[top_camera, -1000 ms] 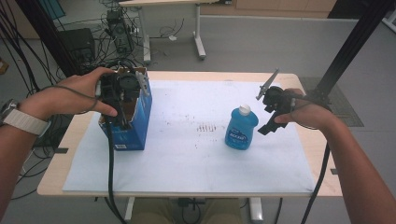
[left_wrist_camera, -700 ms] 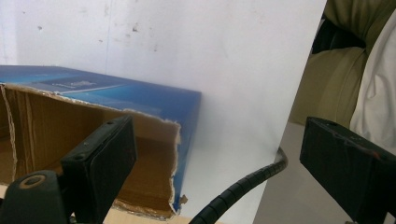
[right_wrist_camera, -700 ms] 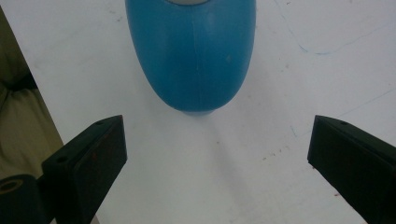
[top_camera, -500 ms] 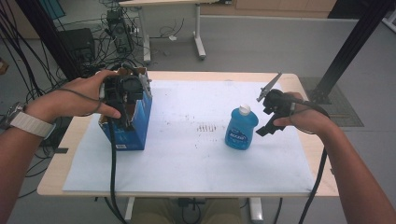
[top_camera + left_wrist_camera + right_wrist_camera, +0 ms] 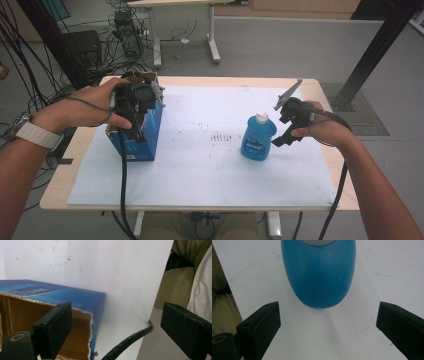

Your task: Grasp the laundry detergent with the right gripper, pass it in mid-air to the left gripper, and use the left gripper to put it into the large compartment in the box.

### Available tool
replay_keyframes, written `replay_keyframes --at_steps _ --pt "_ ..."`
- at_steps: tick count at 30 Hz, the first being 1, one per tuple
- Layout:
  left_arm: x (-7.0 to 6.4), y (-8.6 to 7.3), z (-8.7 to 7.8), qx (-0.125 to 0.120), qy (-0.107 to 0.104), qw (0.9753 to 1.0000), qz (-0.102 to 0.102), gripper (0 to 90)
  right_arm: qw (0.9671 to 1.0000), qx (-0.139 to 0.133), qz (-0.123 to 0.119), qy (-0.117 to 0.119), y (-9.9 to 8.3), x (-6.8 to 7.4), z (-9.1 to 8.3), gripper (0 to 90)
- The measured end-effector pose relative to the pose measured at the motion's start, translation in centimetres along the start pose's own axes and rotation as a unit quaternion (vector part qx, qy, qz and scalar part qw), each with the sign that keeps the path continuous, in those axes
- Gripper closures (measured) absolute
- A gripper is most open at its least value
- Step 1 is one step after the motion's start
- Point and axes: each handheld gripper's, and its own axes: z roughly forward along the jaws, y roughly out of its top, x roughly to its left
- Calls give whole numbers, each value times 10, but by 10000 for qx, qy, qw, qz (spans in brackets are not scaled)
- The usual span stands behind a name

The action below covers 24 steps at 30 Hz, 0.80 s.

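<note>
Both jaws apart | left gripper (image 5: 137, 107) over box (image 5: 145, 135) | right gripper (image 5: 290, 122) beside bottle (image 5: 258, 137)

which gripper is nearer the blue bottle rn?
Right. The right gripper sits just beside the blue bottle, jaws open and aimed at it, not touching. The left gripper is far across the table, over the open blue box.

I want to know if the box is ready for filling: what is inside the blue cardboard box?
Inside the blue cardboard box bare brown cardboard wall shows; the left gripper covers the rest, so contents cannot be seen.
</note>
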Motion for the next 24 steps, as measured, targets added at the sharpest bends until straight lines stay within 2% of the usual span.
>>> replay_keyframes --at_steps 13,19,24 --pt "0 3 3 1 -4 10000 35 113 9998 -203 -21 -27 -4 3 6 54" --pt "0 5 4 -7 1 10000 46 113 9993 -355 -51 37 -5 5 11 53" --pt "0 6 4 -9 8 10000 49 114 9992 -378 -54 72 -7 6 16 54"
